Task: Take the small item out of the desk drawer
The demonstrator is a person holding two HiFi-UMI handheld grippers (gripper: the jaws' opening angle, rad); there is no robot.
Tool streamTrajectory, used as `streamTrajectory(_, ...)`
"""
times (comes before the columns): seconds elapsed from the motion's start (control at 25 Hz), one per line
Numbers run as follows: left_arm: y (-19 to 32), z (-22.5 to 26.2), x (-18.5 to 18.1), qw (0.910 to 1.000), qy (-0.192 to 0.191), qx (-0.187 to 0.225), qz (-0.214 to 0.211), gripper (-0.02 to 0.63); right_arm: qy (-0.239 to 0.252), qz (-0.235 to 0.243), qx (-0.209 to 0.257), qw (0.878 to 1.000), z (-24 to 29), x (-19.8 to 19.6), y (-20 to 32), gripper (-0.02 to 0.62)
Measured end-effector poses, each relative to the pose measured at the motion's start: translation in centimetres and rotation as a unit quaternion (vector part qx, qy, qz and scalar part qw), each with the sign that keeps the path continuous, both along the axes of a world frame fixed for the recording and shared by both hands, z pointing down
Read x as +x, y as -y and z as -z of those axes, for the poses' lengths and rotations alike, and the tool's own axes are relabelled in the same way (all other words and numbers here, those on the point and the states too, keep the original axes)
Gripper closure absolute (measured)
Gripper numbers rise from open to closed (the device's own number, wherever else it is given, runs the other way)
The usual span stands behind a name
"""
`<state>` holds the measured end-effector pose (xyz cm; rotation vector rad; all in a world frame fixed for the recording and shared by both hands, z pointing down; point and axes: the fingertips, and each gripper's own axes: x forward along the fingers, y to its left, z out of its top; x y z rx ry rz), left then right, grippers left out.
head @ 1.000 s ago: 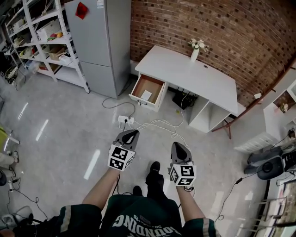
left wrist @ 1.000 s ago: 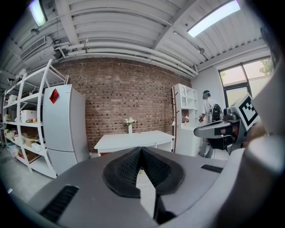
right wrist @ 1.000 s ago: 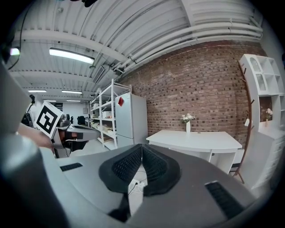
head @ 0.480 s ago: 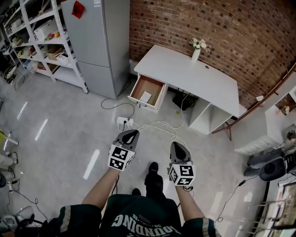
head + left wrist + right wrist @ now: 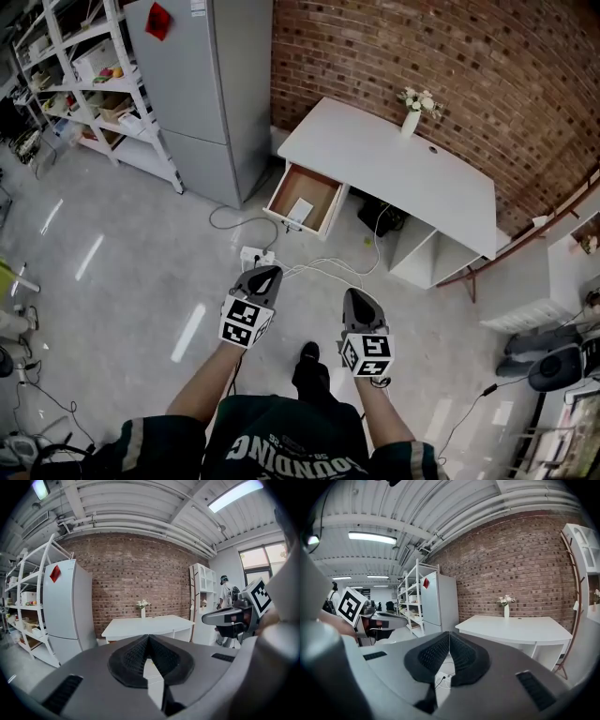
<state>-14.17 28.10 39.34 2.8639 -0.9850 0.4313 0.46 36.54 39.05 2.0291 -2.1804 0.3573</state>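
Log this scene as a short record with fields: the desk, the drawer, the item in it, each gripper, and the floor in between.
desk: white desk against the brick wall, vase of flowers on top
drawer: drawer pulled open
item: small white item lying inside the drawer
left: left gripper shut, empty, well short of the drawer
right: right gripper shut, empty, alongside
floor: power strip and cables before the desk

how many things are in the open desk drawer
1: a small white item lies near the front of the open drawer. Its back end, under the desk, may hide more.
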Motion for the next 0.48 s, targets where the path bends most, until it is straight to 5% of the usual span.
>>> streamTrajectory(0.48,8.4,0.5,5.5,0.9995,0.001,-0.01,0.029,0.591,0.003,0.045,-0.011,0.999,0.4,4.3,10.0,0.571)
